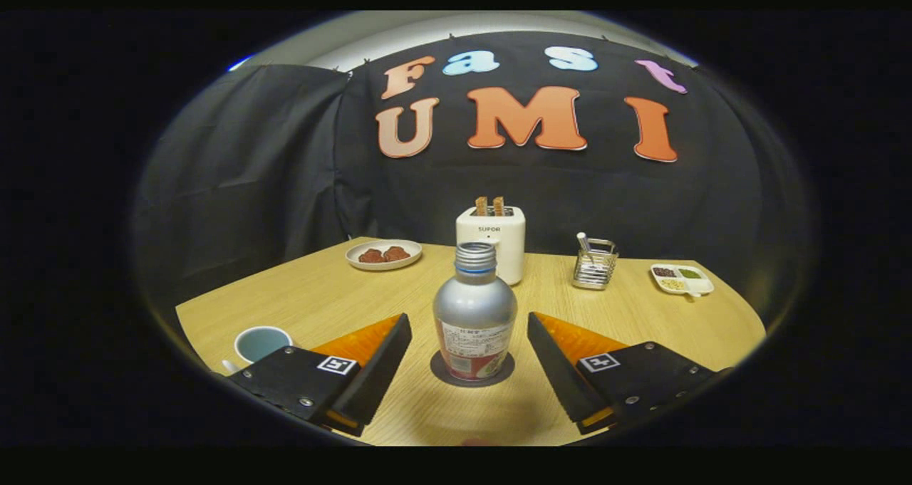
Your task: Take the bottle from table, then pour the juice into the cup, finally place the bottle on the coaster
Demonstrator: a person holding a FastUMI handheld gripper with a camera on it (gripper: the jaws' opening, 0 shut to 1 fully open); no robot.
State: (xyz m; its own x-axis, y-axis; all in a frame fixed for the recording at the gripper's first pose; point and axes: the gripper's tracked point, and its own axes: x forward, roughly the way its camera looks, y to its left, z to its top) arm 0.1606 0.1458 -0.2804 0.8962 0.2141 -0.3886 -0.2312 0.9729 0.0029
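Light wooden table (320,300) stretching toward black cloth wall. Silver bottle (474,310), capless, labelled, standing upright on dark coaster (438,371), frame centre. Gripper (470,339) spreading wide, fingers flanking bottle, touching nothing. Cup (261,342) sitting lower left. Toaster (491,239) behind bottle, reading "SUPOR". Plate (383,254), wire caddy (593,264), divided dish (682,279) lining far edge.

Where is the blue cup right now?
In the gripper view, the blue cup sits on the wooden table near its front edge, just outside the open tool's left finger and left of the bottle standing on its coaster.
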